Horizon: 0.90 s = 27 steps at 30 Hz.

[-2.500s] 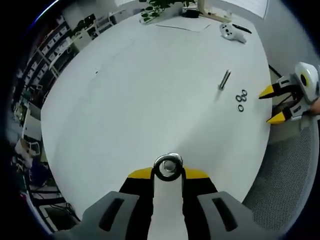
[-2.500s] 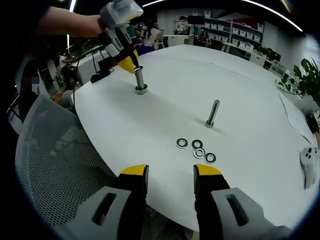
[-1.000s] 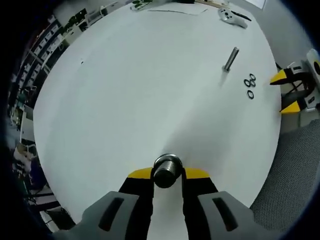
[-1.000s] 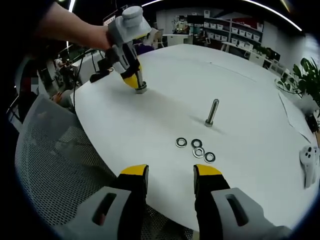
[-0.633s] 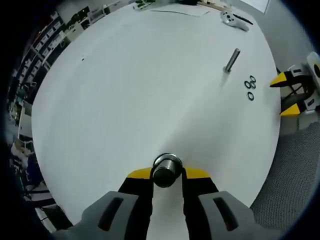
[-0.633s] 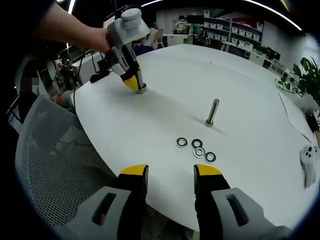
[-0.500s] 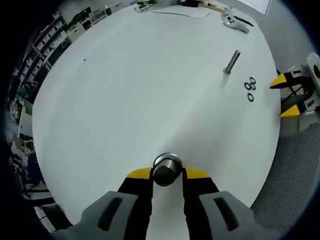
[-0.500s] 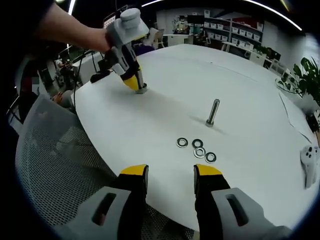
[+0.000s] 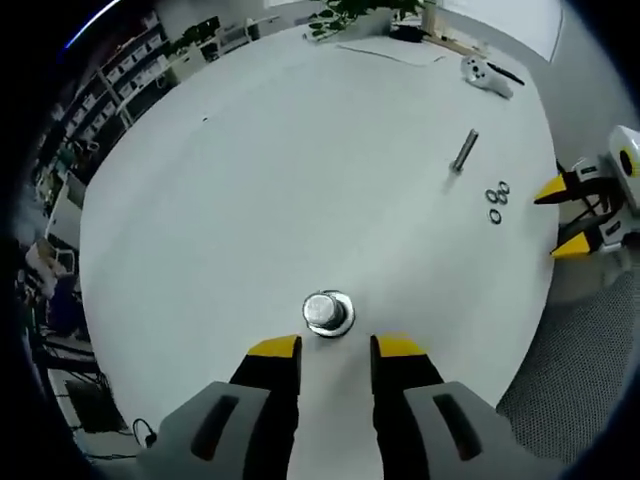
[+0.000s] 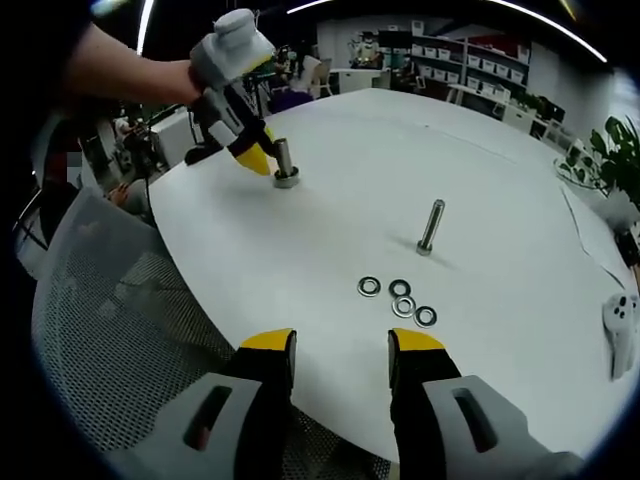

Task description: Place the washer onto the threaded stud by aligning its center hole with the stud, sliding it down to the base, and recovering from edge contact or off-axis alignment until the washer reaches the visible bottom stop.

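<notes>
Washer (image 9: 329, 322) is sitting at the base of the stud (image 9: 325, 310), a bright ring around a short upright threaded post, near the table (image 9: 260, 180) edge closest to the person (the right gripper view shows the stud (image 10: 285, 160) standing on that ring). Left gripper (image 9: 335, 352) is hanging just short of the stud, its jaws apart and holding nothing; half a second ago they were flanking the post, and now the post is standing free beyond the yellow tips. In the right gripper view the left gripper (image 10: 252, 155) is tilting away just beside the stud. Right gripper (image 10: 340, 345) is hovering over the near table edge, jaws spread and empty, much as before. A second bolt (image 10: 429, 226) is standing mid-table, with four spare washers (image 10: 398, 298) lying loose just in front of it. A controller (image 9: 486, 75) and a plant (image 9: 350, 12) are sitting at the far edge.
</notes>
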{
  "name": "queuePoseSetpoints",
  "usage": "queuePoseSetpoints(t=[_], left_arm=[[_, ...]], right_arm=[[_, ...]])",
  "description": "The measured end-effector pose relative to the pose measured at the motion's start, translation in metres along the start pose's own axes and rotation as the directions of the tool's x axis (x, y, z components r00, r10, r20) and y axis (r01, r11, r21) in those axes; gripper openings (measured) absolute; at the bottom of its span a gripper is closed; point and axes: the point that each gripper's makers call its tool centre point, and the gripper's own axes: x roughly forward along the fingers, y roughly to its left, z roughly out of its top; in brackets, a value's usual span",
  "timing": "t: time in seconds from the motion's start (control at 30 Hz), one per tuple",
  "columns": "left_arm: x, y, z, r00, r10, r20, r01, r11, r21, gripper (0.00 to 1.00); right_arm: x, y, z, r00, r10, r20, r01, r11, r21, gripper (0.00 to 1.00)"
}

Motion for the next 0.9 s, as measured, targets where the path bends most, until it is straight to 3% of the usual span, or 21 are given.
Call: queuePoseSetpoints(t=[0.13, 0.27, 0.43, 0.5, 0.73, 0.9], left_arm=[[-0.007, -0.001, -0.004, 0.999, 0.032, 0.042, -0.031, 0.999, -0.027, 0.26], [-0.019, -0.006, -0.001, 0.991, 0.059, 0.122, -0.049, 0.995, -0.086, 0.26], [-0.023, -0.012, -0.008, 0.987, 0.066, 0.149, -0.052, 0.994, -0.101, 0.26], [-0.026, -0.018, -0.011, 0.984, 0.056, 0.168, -0.032, 0.989, -0.142, 0.26], [-0.028, -0.028, -0.022, 0.978, 0.048, 0.201, -0.018, 0.989, -0.144, 0.27], [-0.037, -0.034, -0.026, 0.964, 0.054, 0.261, -0.001, 0.980, -0.200, 0.27]], right_arm=[[0.000, 0.000, 0.000, 1.000, 0.001, 0.000, -0.001, 1.000, 0.000, 0.39], [0.000, 0.000, -0.001, 1.000, 0.002, -0.004, -0.002, 1.000, -0.002, 0.39], [0.000, 0.000, -0.002, 1.000, 0.004, -0.012, -0.004, 1.000, -0.007, 0.39], [0.000, -0.001, -0.003, 1.000, 0.000, -0.014, 0.000, 1.000, -0.004, 0.39], [0.000, -0.001, -0.004, 1.000, -0.004, -0.024, 0.004, 1.000, -0.009, 0.40], [-0.001, -0.005, -0.006, 0.999, -0.019, -0.031, 0.019, 1.000, -0.005, 0.40]])
